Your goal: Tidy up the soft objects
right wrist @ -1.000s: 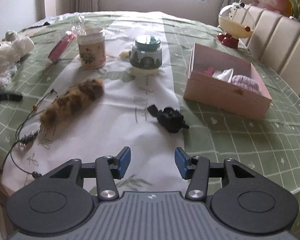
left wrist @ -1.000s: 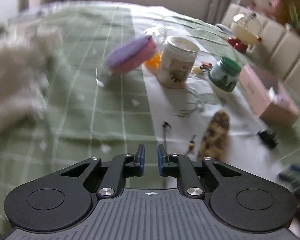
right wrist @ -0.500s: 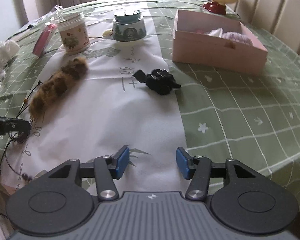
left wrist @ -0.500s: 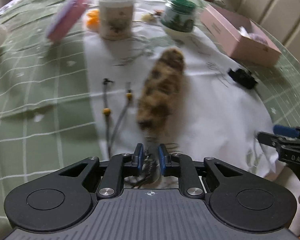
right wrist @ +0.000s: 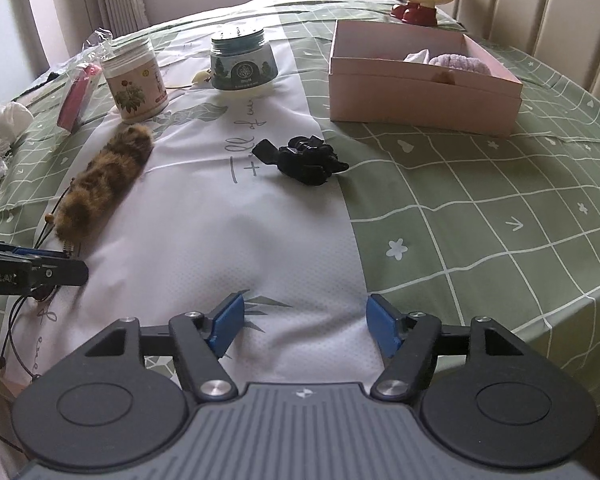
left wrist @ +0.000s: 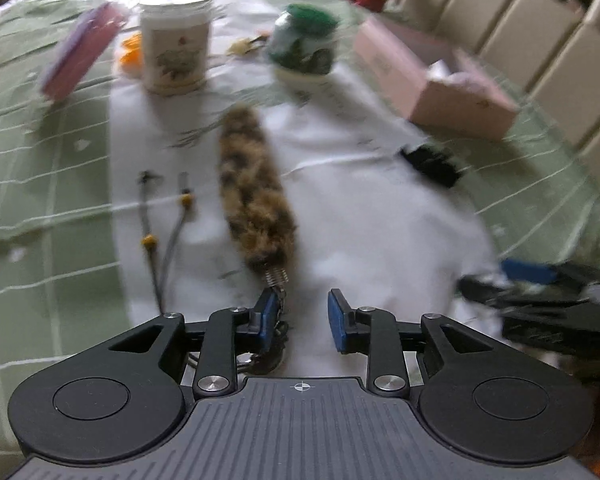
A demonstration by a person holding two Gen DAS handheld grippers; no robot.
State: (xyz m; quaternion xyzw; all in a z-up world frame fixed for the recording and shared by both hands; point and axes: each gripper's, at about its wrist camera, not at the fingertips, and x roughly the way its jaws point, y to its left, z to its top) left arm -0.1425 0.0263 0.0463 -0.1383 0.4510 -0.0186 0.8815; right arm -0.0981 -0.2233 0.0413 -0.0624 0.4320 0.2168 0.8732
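Left gripper (left wrist: 300, 316) jaws, near-shut half a second ago, now stand apart at the metal end of the fur tail (left wrist: 254, 188), which lies on the cloth short of the pink box (right wrist: 420, 80). Likely grasp setup. Right gripper (right wrist: 304, 324) open, empty.

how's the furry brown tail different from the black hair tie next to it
The furry tail is long, brown and mottled, stretched out straight; the black hair tie is short, dark and bunched up. The tail has a metal spring and cord at its near end, right by the left claw; the hair tie lies apart from both claws. Both rest on the white runner.
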